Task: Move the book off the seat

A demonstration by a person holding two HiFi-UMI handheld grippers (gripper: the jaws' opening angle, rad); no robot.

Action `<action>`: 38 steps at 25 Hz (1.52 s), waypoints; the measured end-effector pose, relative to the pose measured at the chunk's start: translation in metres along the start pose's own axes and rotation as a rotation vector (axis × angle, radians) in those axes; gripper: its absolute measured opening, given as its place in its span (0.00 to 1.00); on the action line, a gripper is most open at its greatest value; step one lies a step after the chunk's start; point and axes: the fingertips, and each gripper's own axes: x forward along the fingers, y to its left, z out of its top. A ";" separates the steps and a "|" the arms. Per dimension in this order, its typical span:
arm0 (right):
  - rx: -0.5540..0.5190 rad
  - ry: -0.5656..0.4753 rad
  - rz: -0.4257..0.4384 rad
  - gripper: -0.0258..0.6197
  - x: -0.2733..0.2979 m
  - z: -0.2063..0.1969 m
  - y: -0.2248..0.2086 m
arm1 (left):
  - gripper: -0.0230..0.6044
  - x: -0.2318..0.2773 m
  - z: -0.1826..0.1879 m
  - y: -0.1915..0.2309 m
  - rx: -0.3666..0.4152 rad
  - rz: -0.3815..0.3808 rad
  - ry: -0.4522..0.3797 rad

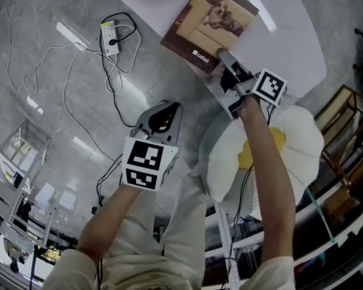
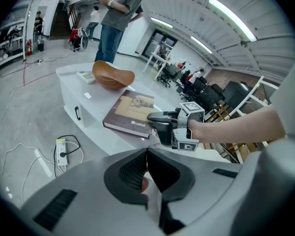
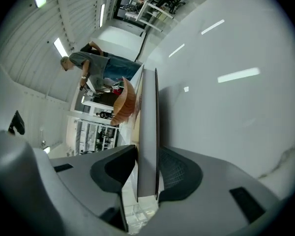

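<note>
The book (image 1: 209, 26) lies flat on the white desk (image 1: 290, 35) near its edge, one corner pinched between the right claw (image 1: 225, 59), while the left claw (image 1: 162, 118) hangs closed and empty just off the desk's edge.

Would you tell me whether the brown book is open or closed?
Closed: the brown book lies cover-up on the white surface, pages together.

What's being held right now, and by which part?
The right gripper clamps the book by its near edge; the left gripper holds nothing.
</note>
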 end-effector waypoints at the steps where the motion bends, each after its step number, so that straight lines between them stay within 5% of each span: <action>1: -0.024 0.002 -0.057 0.26 0.000 0.002 -0.007 | 0.06 0.000 -0.001 0.002 0.001 0.004 0.000; 6: -0.060 -0.016 -0.359 0.25 -0.011 0.006 -0.037 | 0.06 -0.004 0.002 0.005 -0.014 0.014 -0.005; 12: -0.017 -0.073 -0.434 0.25 -0.020 0.011 -0.039 | 0.06 -0.010 0.008 0.005 -0.016 0.029 -0.025; 23: -0.021 -0.129 -0.348 0.19 -0.074 0.013 0.025 | 0.06 -0.051 0.040 -0.030 0.026 0.057 -0.086; 38: -0.079 -0.244 -0.238 0.08 -0.247 -0.020 0.133 | 0.06 -0.152 0.042 -0.152 0.174 0.052 -0.133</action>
